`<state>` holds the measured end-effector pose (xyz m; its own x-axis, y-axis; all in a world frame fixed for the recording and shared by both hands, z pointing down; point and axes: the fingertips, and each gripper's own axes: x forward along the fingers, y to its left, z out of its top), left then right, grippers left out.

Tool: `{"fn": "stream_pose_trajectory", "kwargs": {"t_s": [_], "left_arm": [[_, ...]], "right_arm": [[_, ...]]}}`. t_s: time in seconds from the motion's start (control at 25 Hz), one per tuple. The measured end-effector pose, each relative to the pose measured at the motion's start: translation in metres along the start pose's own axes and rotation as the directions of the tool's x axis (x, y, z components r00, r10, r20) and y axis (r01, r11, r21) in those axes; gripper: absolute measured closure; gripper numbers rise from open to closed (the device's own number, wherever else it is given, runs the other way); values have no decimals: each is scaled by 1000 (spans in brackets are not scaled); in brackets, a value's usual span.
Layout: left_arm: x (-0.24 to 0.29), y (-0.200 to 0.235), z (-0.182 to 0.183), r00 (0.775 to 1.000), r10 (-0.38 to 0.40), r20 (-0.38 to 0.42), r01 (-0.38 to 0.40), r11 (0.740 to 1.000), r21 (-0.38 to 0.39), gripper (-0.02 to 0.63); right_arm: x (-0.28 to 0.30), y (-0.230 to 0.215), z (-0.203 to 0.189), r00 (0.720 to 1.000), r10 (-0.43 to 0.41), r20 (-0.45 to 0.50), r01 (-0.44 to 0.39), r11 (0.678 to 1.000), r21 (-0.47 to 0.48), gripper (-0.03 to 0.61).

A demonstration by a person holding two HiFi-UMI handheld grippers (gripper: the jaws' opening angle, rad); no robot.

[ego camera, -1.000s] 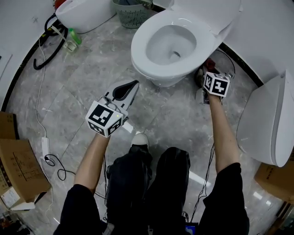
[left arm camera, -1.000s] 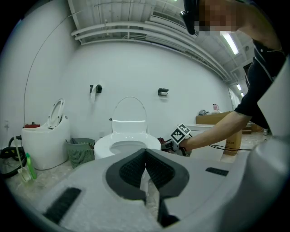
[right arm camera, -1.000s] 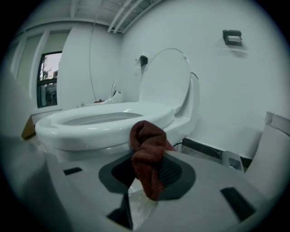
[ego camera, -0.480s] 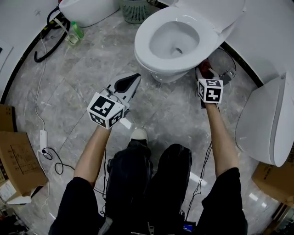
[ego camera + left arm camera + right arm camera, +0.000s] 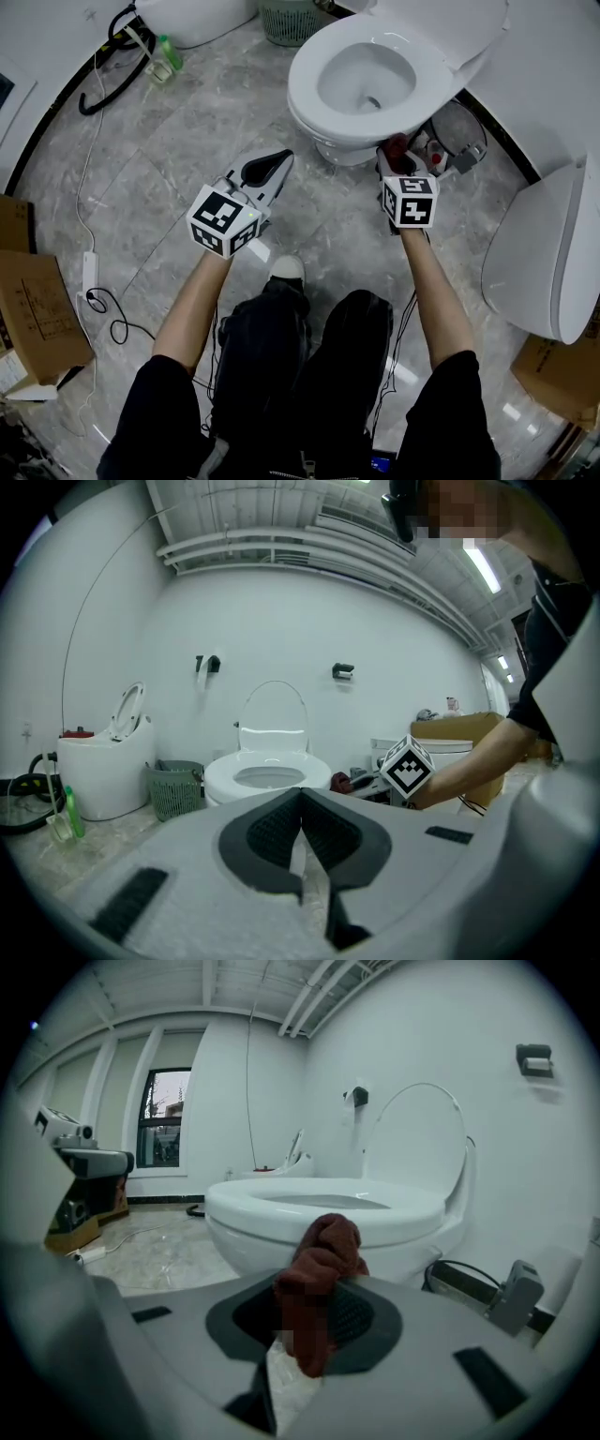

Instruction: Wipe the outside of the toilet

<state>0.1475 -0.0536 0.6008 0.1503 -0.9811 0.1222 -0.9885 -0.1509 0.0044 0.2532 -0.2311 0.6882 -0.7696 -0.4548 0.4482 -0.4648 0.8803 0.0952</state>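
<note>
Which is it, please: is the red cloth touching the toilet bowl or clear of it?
Cannot tell. In the right gripper view the cloth overlaps the toilet bowl, and the head view shows no plain gap.

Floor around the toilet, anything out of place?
Yes: a power strip and loose cables sprawl over the floor at left, an odd trip hazard in a bathroom; a black hose lies by the wall.

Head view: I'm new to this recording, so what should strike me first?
The white toilet, lid up, fills the top centre. Beside its base, the right gripper is shut on a dark red cloth, close to the bowl. The left gripper hangs shut and empty over the grey floor, left of the toilet.
</note>
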Motion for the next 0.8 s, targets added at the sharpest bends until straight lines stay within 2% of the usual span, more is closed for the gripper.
{"fn": "stream_pose_trajectory", "kwargs": {"t_s": [0.28, 0.44, 0.64, 0.8], "left_arm": [[-15, 2, -6, 999, 36, -3, -36, 999, 0, 614], [-23, 7, -11, 998, 55, -11, -55, 998, -12, 614], [-27, 7, -16, 998, 59, -24, -59, 998, -12, 614], [-28, 10, -19, 997, 67, -30, -68, 998, -13, 614]], "right_arm": [[-1, 48, 4, 998, 54, 17, -53, 997, -50, 485], [4, 82, 9, 993, 118, 25, -115, 989, -96, 485], [13, 114, 10, 983, 182, 28, -179, 980, -89, 485], [21, 137, 13, 968, 250, 38, -243, 962, -122, 485]]}}
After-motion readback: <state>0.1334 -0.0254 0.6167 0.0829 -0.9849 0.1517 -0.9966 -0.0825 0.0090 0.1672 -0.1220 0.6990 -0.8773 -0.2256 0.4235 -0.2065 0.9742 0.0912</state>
